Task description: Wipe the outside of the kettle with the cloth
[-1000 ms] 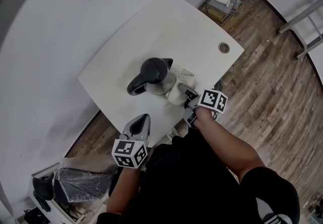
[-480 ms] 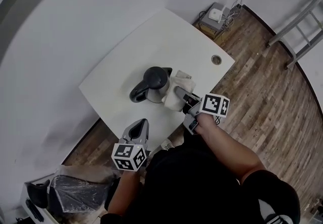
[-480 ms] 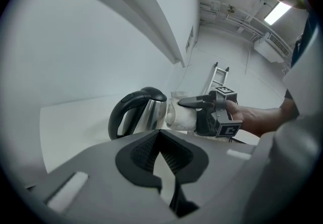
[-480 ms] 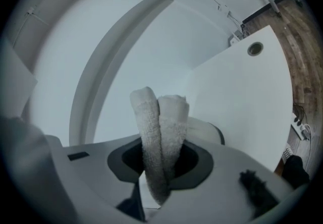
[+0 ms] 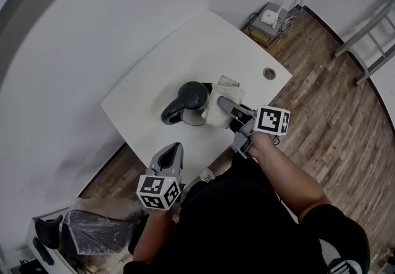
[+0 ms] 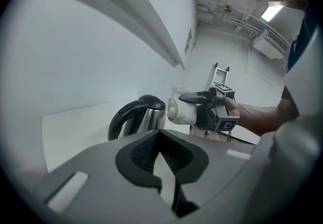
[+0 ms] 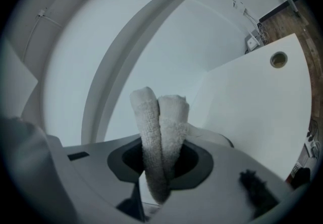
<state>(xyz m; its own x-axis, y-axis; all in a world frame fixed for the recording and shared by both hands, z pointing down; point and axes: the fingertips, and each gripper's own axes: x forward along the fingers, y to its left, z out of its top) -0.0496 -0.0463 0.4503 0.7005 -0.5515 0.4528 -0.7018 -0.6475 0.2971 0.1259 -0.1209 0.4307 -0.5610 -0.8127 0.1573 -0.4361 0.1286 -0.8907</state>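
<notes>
We are gripping folded cloth [image 5: 226, 89] in right gripper [image 5: 223, 103], pressing it against kettle's [image 5: 190, 100] right side, mid-table [image 5: 185, 44]. Left gripper [image 5: 174, 145] closed, empty, hovering at near edge. We are aiming for steady pressure, sweeping around body.

A person is wearing black and carrying two grey grippers.
The person is wearing a black top [image 5: 234, 217] with a short sleeve [image 5: 324, 226] ending above the elbow, the arms going bare below. The left gripper [image 5: 174, 145] and the right gripper [image 5: 225, 104] are both showing smooth grey shells tapering to narrow jaws, with a black ribbed lining sitting inside the jaw recess. Each is bearing a white cube printed with black square markers: the left cube [image 5: 158, 191] and the right cube [image 5: 272, 120].
</notes>
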